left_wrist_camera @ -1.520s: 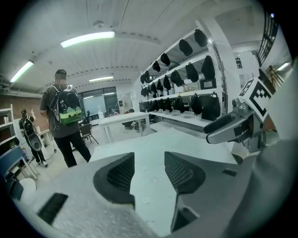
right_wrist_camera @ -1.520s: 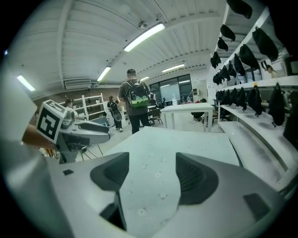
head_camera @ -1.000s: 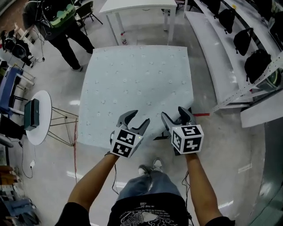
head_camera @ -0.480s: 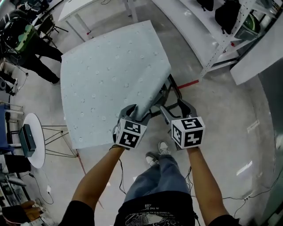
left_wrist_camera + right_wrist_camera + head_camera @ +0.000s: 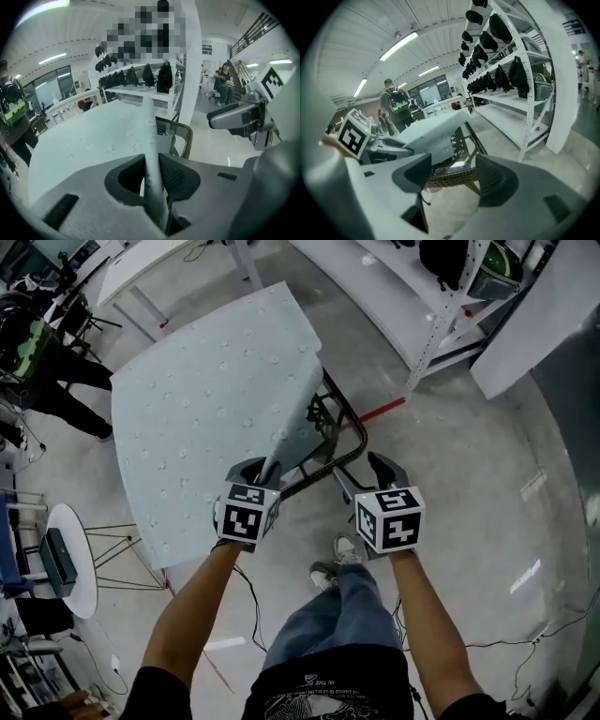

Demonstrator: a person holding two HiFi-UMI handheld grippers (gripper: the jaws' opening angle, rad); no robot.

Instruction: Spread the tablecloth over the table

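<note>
The pale blue tablecloth (image 5: 202,399) lies over the table, but its near right corner hangs folded back. That bares the dark wicker table rim (image 5: 345,432) below. My left gripper (image 5: 257,471) sits at this folded edge. Its jaws are closing, and in the left gripper view the pads press on the cloth fold (image 5: 149,140) that runs up between them. My right gripper (image 5: 367,479) hangs to the right of the bare corner, open and empty. In the right gripper view, the wicker rim (image 5: 440,178) and the cloth (image 5: 436,131) lie beyond its jaws.
A person (image 5: 52,367) stands at the far left beside the table. A small round white side table (image 5: 73,521) with a dark box stands left. White shelving (image 5: 441,306) with black bags runs along the right. Red tape (image 5: 382,410) marks the floor.
Both grippers moved toward the table's near right corner. The left gripper's jaws, wide a moment ago, have closed on the cloth's folded edge. More of the dark table rim shows.
</note>
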